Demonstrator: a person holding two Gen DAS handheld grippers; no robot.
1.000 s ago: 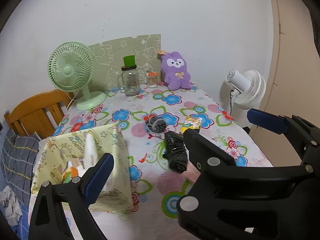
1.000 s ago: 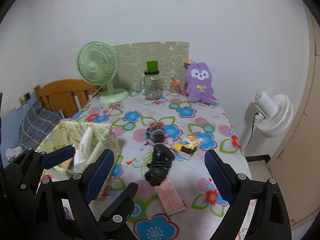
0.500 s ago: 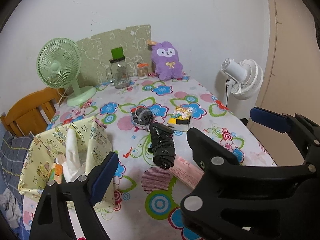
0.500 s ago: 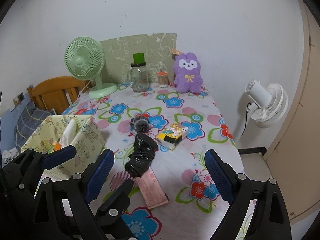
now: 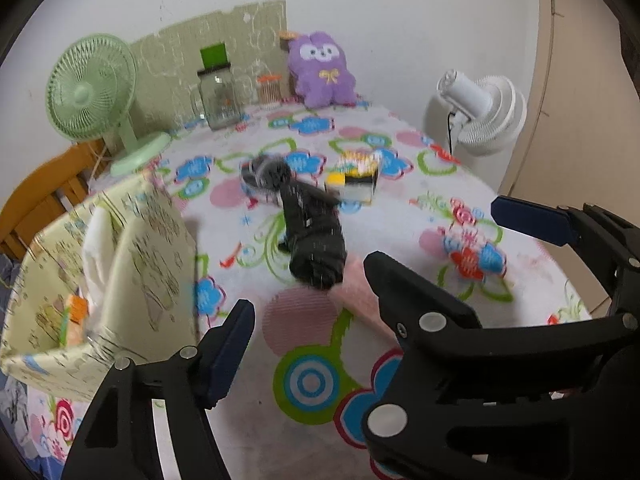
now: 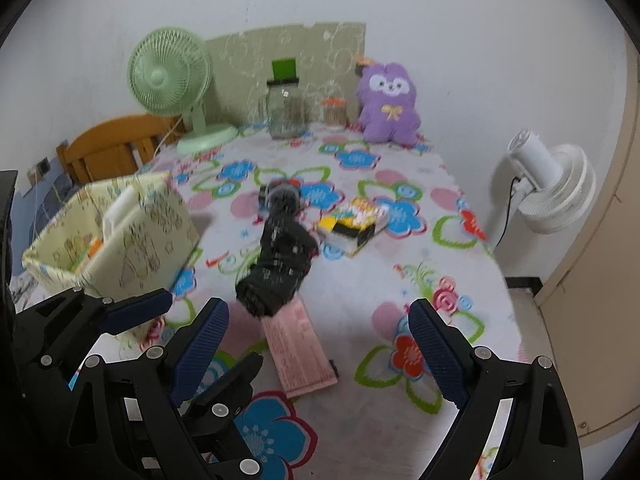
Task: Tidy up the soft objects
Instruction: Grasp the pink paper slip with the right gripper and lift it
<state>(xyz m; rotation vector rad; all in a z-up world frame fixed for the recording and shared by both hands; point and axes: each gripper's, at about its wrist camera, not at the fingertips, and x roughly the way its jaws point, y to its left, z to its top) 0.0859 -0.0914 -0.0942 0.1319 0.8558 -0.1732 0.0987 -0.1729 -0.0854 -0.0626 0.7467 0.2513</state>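
Note:
A rolled black cloth bundle (image 5: 312,236) (image 6: 280,260) lies mid-table on the flowered tablecloth. A dark fuzzy item (image 5: 266,170) (image 6: 282,198) sits just beyond it. A pink pack (image 6: 298,348) (image 5: 356,294) lies in front of it, and a yellow-and-black sponge pack (image 5: 354,176) (image 6: 352,222) to its right. A yellow fabric bin (image 5: 100,276) (image 6: 116,232) stands at the left, holding white and orange items. A purple plush (image 5: 322,70) (image 6: 386,106) sits at the back. My left gripper (image 5: 372,276) and right gripper (image 6: 320,344) are both open and empty, short of the bundle.
A green desk fan (image 5: 94,92) (image 6: 172,80), a glass jar with green lid (image 5: 218,92) (image 6: 284,108) and a small jar (image 5: 269,88) stand at the back. A white fan (image 5: 480,108) (image 6: 554,184) is off the table's right edge. A wooden chair (image 6: 112,146) is at the left.
Both grippers have moved forward and lower toward the black bundle and pink pack, which loom larger. The view is motion-blurred. Both stay open.

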